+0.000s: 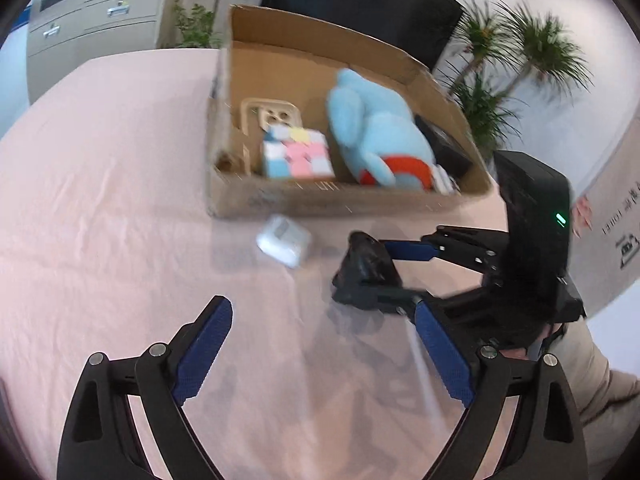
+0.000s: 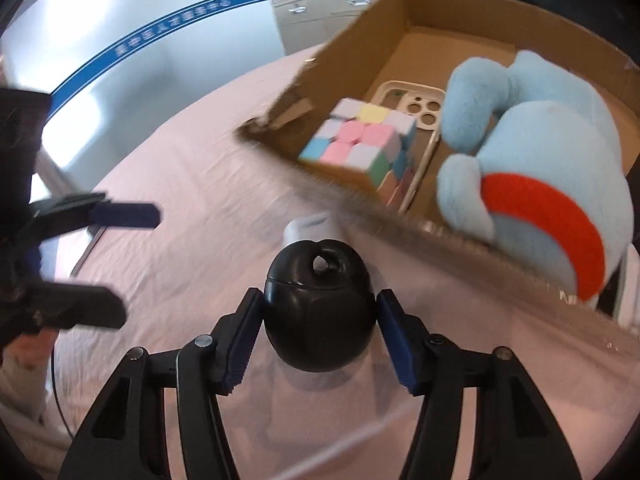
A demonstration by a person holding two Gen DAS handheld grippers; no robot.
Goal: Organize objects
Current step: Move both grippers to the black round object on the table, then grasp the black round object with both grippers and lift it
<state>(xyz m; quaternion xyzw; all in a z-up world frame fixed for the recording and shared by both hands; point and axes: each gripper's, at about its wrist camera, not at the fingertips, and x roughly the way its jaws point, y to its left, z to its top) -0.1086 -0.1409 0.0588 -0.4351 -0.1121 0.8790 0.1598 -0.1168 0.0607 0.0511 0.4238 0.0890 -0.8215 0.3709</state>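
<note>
- In the right wrist view, the right hand-held gripper (image 2: 320, 334) filled the bottom of the frame, its blue pads pressed on either side of a round black object (image 2: 320, 316) with a small hole near its top.
- In the left wrist view, the left hand-held gripper (image 1: 320, 354) stood spread wide at the bottom of the frame, with nothing between its fingers.
- Both sat above a bench (image 1: 100, 200) covered in a wrinkled pink cloth.
- A small white case (image 1: 284, 245) lay on the cloth at mid-frame in the left wrist view, just in front of the box and apart from both grippers.
- Beyond it, a cardboard box (image 1: 320, 200) stood open on the bench in the upper middle of the frame.
- Inside the box, a pastel puzzle cube (image 2: 360, 144) lay toward its left side, touching a pale phone case (image 2: 416, 104) behind it.
- A light blue plush toy (image 2: 536, 168) with a red band took up the right side of the box.
- A dark item (image 1: 444, 144) sat at the box's far right edge, too hidden to identify.
- Farther back, at the top of the left wrist view, were grey drawers (image 1: 96, 16) on the left and green plants (image 1: 516, 52) on the right.
</note>
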